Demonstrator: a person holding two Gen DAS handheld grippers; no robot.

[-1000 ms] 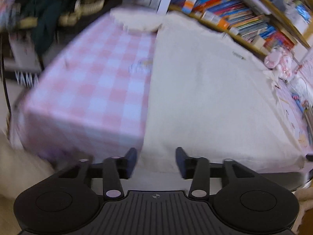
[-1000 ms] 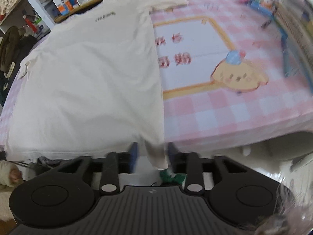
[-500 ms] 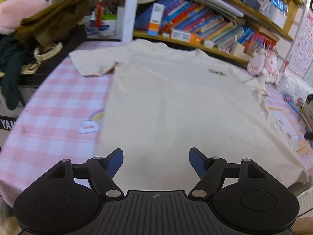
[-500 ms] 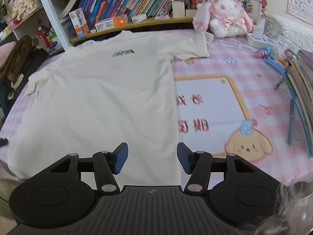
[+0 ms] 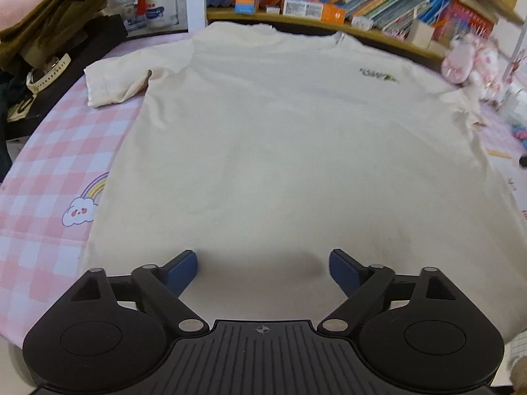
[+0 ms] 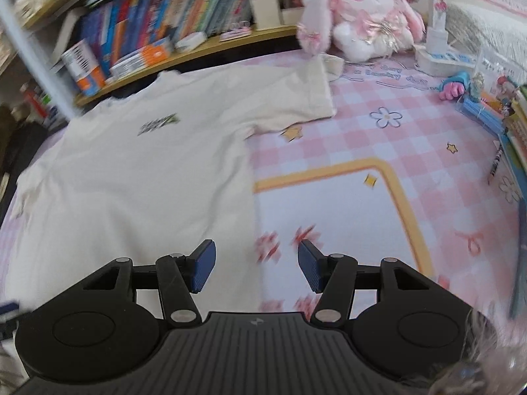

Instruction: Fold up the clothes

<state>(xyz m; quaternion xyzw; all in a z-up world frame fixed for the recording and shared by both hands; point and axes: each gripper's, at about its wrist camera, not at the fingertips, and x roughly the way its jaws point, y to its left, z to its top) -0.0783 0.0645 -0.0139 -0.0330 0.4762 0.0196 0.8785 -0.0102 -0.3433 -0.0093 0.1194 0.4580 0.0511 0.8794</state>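
A cream T-shirt [image 5: 280,151] lay flat on the pink checked tablecloth [image 5: 49,171], collar toward the bookshelf [image 5: 329,23]. Over its hem the left gripper [image 5: 263,271] gaped, holding nothing. At the shirt's right edge the right gripper [image 6: 256,268] gaped too, empty.

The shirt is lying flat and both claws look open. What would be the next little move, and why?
Probably reach the left claw to the left sleeve and pinch it. The shirt lies spread flat, both sleeves stick out, and the right claw is open too, holding nothing.
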